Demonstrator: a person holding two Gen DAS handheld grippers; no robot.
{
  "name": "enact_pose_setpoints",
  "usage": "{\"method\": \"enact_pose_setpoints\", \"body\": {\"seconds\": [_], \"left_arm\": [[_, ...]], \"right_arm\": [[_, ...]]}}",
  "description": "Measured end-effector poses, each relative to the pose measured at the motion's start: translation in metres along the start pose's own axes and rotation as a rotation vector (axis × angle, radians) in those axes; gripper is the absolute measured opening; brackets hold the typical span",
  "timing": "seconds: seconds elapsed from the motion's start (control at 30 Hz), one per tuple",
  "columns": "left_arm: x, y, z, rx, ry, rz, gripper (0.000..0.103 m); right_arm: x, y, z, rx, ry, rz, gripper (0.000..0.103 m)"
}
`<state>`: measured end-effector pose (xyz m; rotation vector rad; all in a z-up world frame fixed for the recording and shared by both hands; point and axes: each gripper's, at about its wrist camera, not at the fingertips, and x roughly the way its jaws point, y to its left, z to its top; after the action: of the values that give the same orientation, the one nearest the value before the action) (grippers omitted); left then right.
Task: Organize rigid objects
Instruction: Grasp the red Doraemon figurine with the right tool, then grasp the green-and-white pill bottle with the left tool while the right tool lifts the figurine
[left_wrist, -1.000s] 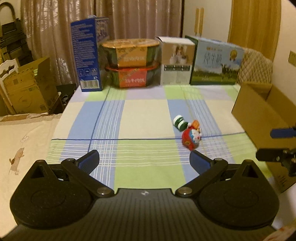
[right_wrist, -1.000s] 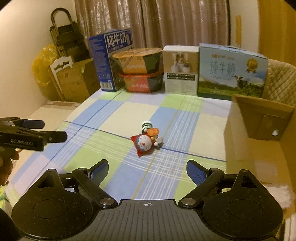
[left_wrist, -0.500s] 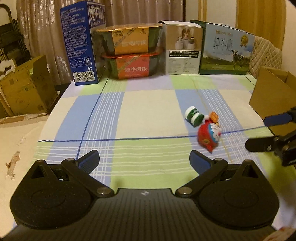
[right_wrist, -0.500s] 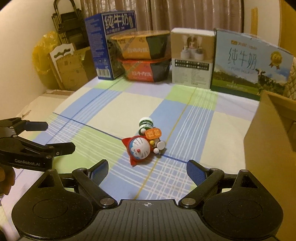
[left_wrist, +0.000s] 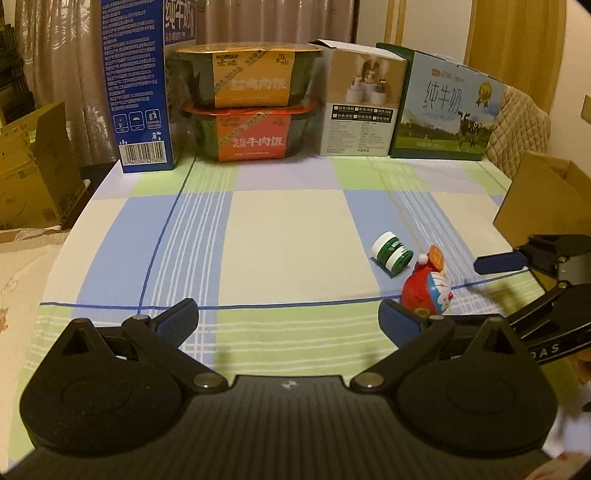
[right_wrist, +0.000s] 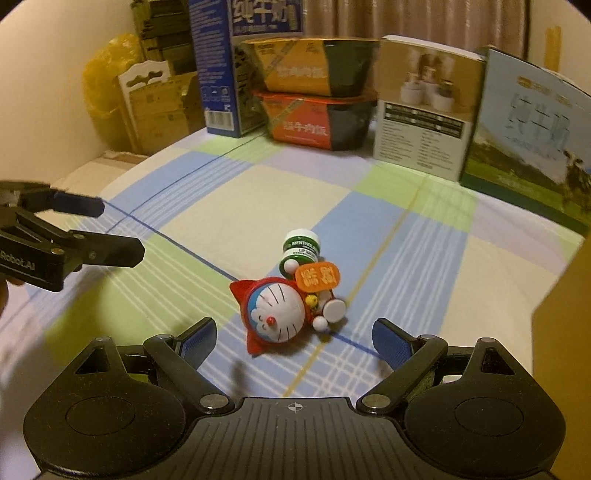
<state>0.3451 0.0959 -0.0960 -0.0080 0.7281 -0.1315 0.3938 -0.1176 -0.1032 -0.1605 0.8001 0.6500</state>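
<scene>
My right gripper (right_wrist: 294, 339): wide open, nothing in it. It hangs low over the cloth, and the toy lies just past its two blue pads.
My left gripper (left_wrist: 288, 319): wide open too, and empty. Only bare cloth lies between its pads.
Toy (right_wrist: 275, 314): a small blue and white cat doll in a red hood. It lies on its side with its face up (seen from the right camera). It holds an orange sign.
Toy from the left camera (left_wrist: 426, 290): it is just behind my left gripper's right pad (left_wrist: 400, 322). I cannot tell if they touch.
Jar (right_wrist: 300, 249): a little green jar with a white cap, tipped on its side. It is right behind the toy, up against it.
Cloth (left_wrist: 288, 229): squares of blue, green and cream, with thin blue lines. The toy and jar lie near one of those lines.
Back row: a tall blue box (left_wrist: 142, 88), two food bowls (left_wrist: 251, 103) stacked one on the other, a white box (left_wrist: 360, 99), and a milk box (left_wrist: 448, 110) with a cow on it. All stand far from the toy.
Brown box (left_wrist: 543, 199): open cardboard, at the right edge of the cloth.
Other gripper: my right one (left_wrist: 517, 280) shows at the right of the left camera, and my left one (right_wrist: 98, 229) shows at the left of the right camera.
</scene>
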Motion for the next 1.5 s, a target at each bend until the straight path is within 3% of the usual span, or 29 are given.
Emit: {"method": "enact_pose_setpoints", "body": {"seconds": [0.4,0.6,0.8,0.9,1.03,1.27,1.43,1.5], "left_arm": [[0.004,0.011,0.004,-0.062,0.001,-0.033,0.102],[0.004,0.009,0.004,-0.072,-0.001,-0.049,0.102],[0.005,0.007,0.004,-0.072,0.001,-0.056,0.102],[0.007,0.004,0.004,-0.066,0.008,-0.058,0.102],[0.018,-0.005,0.007,-0.039,0.007,-0.066,0.102],[0.039,-0.026,0.017,-0.011,-0.035,-0.106,0.101],[0.058,-0.049,0.025,0.186,-0.061,-0.165,0.088],[0.067,-0.053,0.027,0.221,-0.049,-0.182,0.08]], "right_arm": [[0.03,-0.005,0.0,-0.102,-0.032,0.041,0.087],[0.037,-0.004,0.003,-0.133,-0.019,0.065,0.07],[0.032,-0.005,0.001,-0.086,-0.01,0.056,0.068],[0.024,-0.005,-0.002,-0.031,-0.003,0.001,0.068],[0.003,-0.012,-0.015,0.141,-0.018,-0.112,0.068],[-0.022,-0.021,-0.032,0.248,-0.054,-0.252,0.068],[-0.03,-0.028,-0.038,0.278,-0.065,-0.246,0.068],[-0.035,-0.028,-0.042,0.276,-0.071,-0.25,0.068]]}}
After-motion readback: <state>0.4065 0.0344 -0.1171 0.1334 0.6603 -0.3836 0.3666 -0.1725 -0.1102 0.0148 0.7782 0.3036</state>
